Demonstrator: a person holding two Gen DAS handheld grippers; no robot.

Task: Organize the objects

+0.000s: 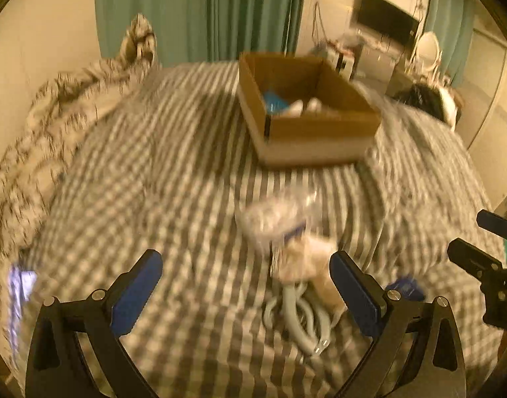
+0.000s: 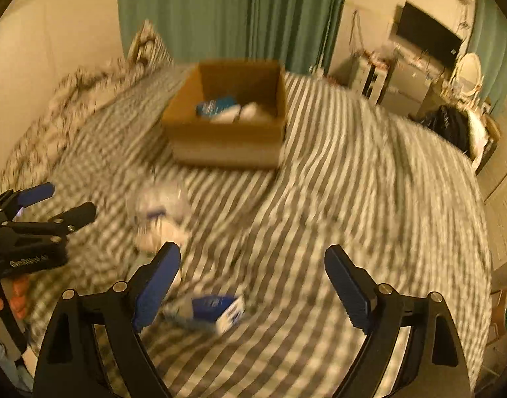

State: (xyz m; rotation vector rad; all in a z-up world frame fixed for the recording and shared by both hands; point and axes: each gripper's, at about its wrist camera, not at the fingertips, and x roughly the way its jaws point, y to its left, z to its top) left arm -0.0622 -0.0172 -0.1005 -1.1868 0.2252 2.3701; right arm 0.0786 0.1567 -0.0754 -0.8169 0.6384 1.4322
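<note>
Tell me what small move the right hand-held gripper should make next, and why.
Probably lower the right hand-held gripper over the small blue box and close on it. Its jaws are open and empty, the blue box lies on the striped bedspread just below them, and the cardboard box already holds similar items.

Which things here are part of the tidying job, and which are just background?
Job: cardboard box, clear bag, white cable, blue box.

Background: striped bed cover, patterned blanket, green curtain, television, round mirror.
</note>
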